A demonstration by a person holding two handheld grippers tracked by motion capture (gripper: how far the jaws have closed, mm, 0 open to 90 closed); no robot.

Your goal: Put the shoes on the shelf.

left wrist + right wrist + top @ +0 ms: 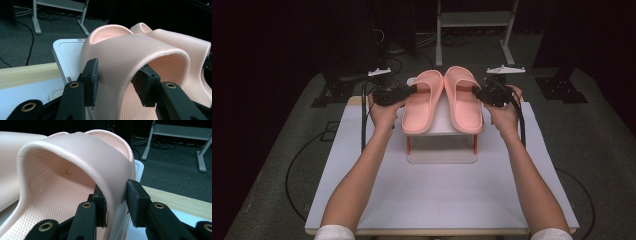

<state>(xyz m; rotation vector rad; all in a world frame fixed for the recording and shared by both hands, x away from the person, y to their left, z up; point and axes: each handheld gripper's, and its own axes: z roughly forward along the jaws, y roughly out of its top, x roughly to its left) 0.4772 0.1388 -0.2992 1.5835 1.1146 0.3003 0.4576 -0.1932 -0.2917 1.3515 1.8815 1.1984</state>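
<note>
Two pink slide slippers lie side by side, toes toward me, on a small white stand (pixel 441 126) with red legs. My left gripper (pixel 409 91) holds the left slipper (pixel 422 107) by the outer side of its strap. In the left gripper view the gripper (pixel 117 80) has one pad outside the strap (pixel 125 50) and one under it, both pressing on it. My right gripper (pixel 476 92) is shut the same way on the right slipper (pixel 464 105). In the right gripper view that gripper (pixel 116 202) pinches the strap wall (pixel 75 152).
The stand sits at the back middle of a white tabletop (pixel 437 195) with a wooden far edge (pixel 27 73). Behind the table are a metal frame (pixel 472 30), black tripod bases (pixel 562 87) and cables on the grey carpet (pixel 297 165).
</note>
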